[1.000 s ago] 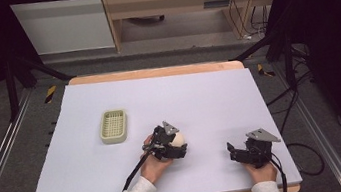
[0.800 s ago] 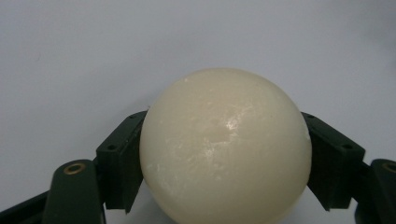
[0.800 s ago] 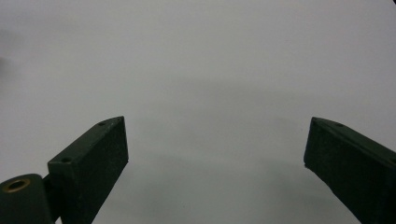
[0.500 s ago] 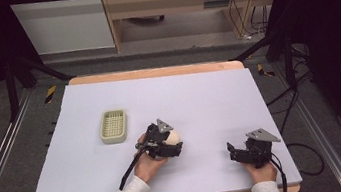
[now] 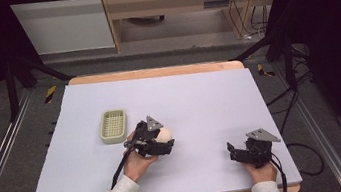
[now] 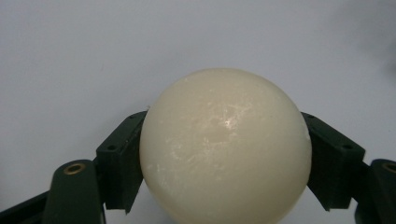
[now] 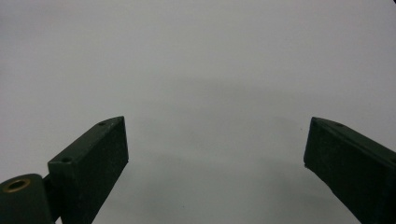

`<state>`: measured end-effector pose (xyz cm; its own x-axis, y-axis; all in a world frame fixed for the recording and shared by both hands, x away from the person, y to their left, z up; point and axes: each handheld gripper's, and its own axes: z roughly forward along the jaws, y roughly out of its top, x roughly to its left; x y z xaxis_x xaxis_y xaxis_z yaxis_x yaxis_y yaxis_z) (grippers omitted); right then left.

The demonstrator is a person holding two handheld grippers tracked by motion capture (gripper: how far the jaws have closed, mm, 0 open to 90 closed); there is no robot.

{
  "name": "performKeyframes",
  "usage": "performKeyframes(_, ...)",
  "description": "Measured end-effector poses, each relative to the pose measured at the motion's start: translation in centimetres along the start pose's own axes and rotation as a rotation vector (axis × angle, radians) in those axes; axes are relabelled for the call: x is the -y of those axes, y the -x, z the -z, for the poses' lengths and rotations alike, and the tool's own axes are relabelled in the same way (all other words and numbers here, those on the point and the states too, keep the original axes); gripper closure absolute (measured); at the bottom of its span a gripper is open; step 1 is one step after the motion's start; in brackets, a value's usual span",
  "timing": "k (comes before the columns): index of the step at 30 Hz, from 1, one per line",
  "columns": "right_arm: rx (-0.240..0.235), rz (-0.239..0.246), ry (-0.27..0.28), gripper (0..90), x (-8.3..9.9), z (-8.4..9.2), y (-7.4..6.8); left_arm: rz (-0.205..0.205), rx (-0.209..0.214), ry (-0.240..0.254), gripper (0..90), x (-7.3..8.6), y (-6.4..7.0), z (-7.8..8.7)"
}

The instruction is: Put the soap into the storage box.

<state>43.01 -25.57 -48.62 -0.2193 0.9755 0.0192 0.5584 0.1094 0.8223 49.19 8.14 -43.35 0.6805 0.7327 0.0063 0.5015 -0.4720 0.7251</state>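
High view: left tool (image 5: 165, 141) grips ball (image 5: 164, 134) mid-table; right tool (image 5: 233, 151) gapes near front edge.

No legible text, label, brand, number or sign appears on any surface in the high view or either gripper view.

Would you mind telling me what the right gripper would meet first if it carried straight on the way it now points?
Probably nothing soon: the right gripper points left with open jaws over the bare table. The left gripper, holding the ball, may lie off that line.
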Motion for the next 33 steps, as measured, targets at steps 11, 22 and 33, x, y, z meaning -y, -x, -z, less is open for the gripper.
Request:
performKeyframes(11,0.001,0.000,0.000,6.9,0.0,0.0,0.0,0.014,-0.020,0.006,24.0,0.2,-1.4,1.1)
performKeyframes(22,0.002,0.000,-0.002,6.9,0.0,0.0,0.0,0.024,-0.048,0.007,24.0,0.5,-2.8,2.2)
performKeyframes(33,0.003,0.001,-0.001,6.9,0.0,0.0,0.0,0.068,-0.070,0.026,24.0,1.7,-5.1,3.7)
